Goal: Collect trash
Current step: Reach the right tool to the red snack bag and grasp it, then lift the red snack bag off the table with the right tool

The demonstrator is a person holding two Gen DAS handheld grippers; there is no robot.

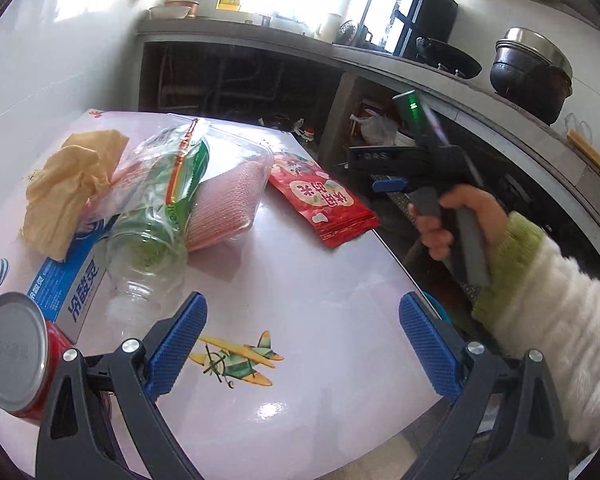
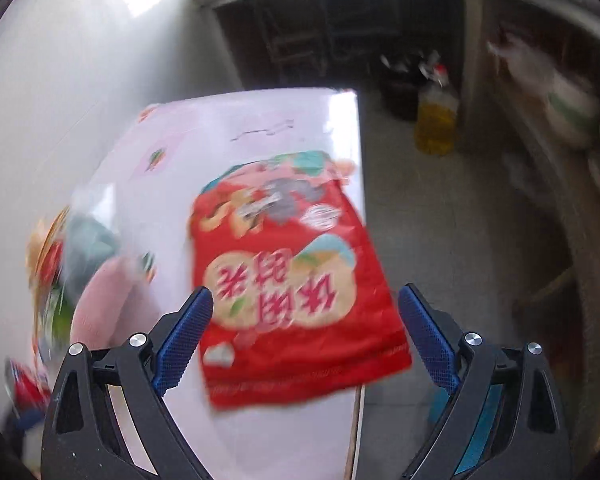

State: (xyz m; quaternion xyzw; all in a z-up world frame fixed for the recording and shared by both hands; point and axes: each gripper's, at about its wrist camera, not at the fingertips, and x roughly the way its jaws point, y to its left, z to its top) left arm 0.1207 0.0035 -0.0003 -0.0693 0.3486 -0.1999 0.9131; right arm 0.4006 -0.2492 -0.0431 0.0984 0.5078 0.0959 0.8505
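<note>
**Both grippers wide and empty over the littered table**

While the left gripper hangs low over the pink table with its blue pads spread wide and nothing between them, the trash lies in a heap at the table's left side. A crumpled yellow paper sits on a blue carton; a clear plastic bottle with a green label lies across them, and a clear tray holding something pink leans beside it. A red can stands at the near left corner.

Lying apart from the heap, a red snack bag rests flat at the table's right edge, one corner overhanging.

Seen from the left wrist, a hand in a white fuzzy sleeve grips the right gripper beyond that edge. Its own blurred view shows the jaws spread wide above the snack bag, the pads clear of it.
</note>
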